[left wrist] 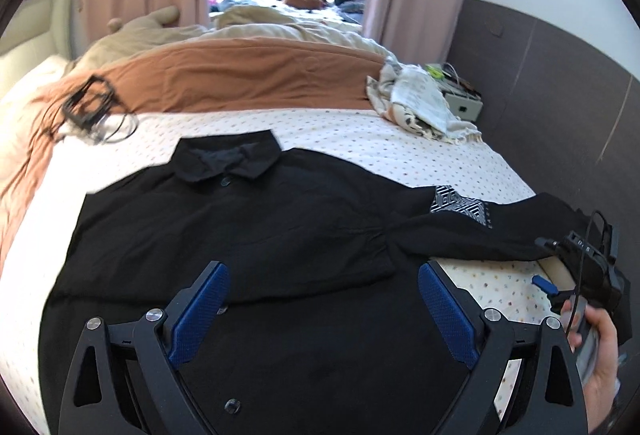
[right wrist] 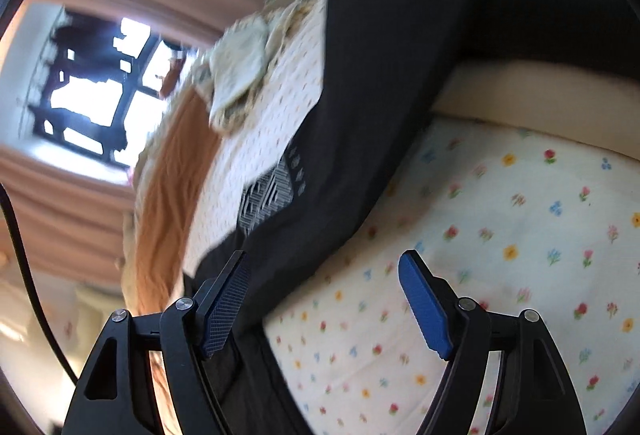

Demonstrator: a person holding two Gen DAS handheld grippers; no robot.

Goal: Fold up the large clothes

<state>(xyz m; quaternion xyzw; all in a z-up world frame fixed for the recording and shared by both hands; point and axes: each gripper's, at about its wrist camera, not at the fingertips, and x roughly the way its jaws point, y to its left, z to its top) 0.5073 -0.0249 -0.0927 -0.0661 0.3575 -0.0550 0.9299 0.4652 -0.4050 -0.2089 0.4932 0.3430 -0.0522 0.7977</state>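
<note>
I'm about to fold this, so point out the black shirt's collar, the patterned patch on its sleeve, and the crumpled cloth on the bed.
collar (left wrist: 228, 159): left wrist view, on the dark collar flap.
patterned patch (left wrist: 456, 204): left wrist view, on the white geometric print.
crumpled cloth (left wrist: 420, 103): left wrist view, on its pale top fold.

One black shirt (left wrist: 240, 219), two tongs (left wrist: 320, 307) (right wrist: 324, 299), one orange blanket (left wrist: 240, 75), one crumpled cloth (left wrist: 420, 103).

Black shirt (left wrist: 240, 227) hem cut off below, wire tangle (left wrist: 94, 111) blurred, perhaps glasses
</note>
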